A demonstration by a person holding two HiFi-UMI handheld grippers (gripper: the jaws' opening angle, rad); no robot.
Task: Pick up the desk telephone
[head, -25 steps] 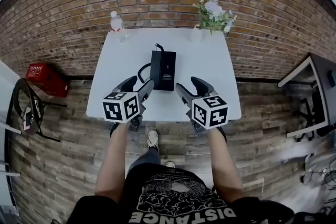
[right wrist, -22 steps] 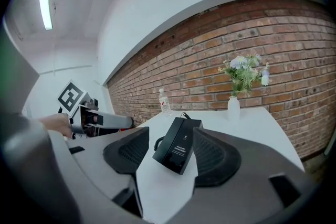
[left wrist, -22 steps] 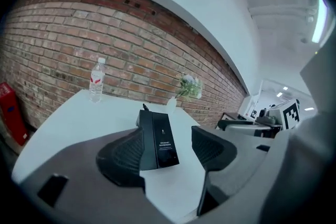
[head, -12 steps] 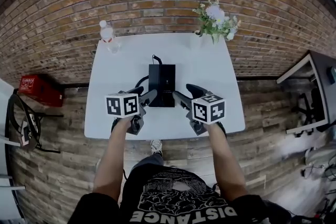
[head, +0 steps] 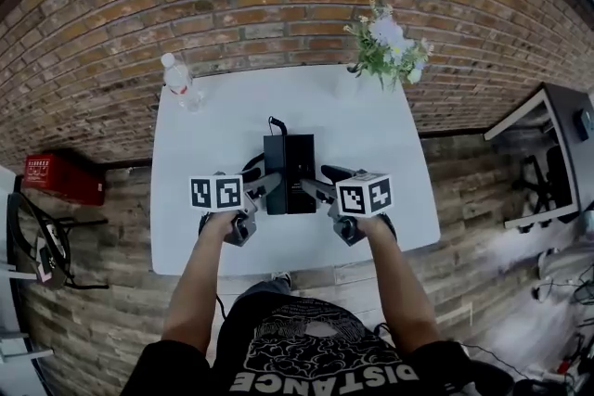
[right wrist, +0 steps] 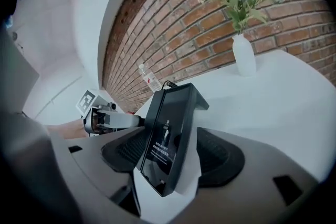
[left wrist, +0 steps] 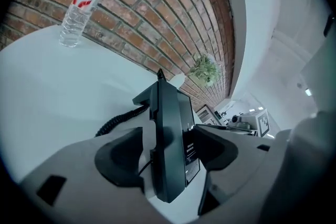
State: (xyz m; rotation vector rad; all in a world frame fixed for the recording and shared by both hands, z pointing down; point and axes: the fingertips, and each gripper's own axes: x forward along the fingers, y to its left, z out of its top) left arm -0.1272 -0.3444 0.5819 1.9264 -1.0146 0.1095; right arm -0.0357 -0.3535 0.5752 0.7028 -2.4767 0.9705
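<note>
A black rectangular desk telephone (head: 290, 164) on a white table (head: 200, 139) is straddled by left gripper (head: 267, 183) and right gripper (head: 314, 186), jaws opening, unclamped.

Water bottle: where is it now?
Head view: the water bottle stands upright at the white table's far-left corner, by the brick wall, beyond and left of the desk telephone.

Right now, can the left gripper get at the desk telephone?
Probably yes: the left gripper has its fingers, opening, either side of the desk telephone, with nothing in the way.
</note>
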